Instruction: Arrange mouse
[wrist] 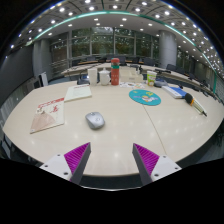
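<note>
So the gripper (pixel 108 160) is hovering over the near edge of the bench (pixel 130 125), fingers spread wide with nothing between them. The mouse (pixel 95 120) sits on the bench well ahead of the fingers, a bit toward the left one, not touching anything. Off to the bench's left edge there's a booklet (pixel 47 115), and another book (pixel 78 92) further back. A teal disc (pixel 145 97) lies beyond the right finger, and a red can (pixel 115 72) stands near the far edge with some cups around it.
</note>
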Tool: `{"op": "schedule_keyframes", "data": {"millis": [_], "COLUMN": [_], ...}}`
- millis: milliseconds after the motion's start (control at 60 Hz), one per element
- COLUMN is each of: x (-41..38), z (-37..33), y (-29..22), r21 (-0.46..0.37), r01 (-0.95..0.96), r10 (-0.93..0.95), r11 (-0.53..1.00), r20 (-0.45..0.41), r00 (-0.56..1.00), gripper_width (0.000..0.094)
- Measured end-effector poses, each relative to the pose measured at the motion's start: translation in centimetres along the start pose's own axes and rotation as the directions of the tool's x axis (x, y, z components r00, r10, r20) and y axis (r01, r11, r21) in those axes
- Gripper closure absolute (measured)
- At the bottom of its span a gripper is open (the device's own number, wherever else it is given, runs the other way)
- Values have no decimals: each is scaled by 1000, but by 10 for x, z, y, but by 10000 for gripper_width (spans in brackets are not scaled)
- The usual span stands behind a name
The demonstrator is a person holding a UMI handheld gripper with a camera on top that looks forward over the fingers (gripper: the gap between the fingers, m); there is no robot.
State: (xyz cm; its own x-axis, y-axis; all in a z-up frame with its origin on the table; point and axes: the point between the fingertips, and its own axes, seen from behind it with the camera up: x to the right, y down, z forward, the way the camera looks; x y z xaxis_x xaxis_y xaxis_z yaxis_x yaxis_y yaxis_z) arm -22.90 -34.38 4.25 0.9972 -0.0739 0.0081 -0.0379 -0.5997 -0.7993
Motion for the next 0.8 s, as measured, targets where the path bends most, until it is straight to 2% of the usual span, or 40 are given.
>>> {"op": "schedule_keyframes", "data": {"millis": [283, 567, 683, 750, 800], "x": [-56, -58, -62, -67, -67], "z": [121, 173, 182, 184, 184], "y": [-40, -64, -68, -67, -68], "r21": [-15, -34, -36, -36, -33], "r01": [80, 105, 95, 81, 88], "r10": [-80, -105, -95, -80, -87], "r11": [997, 994, 995, 996, 996], "r20": [9, -6, 14, 37, 37], "r00": [997, 994, 995, 996, 996], "gripper_width": [82, 157, 263, 420, 429]}}
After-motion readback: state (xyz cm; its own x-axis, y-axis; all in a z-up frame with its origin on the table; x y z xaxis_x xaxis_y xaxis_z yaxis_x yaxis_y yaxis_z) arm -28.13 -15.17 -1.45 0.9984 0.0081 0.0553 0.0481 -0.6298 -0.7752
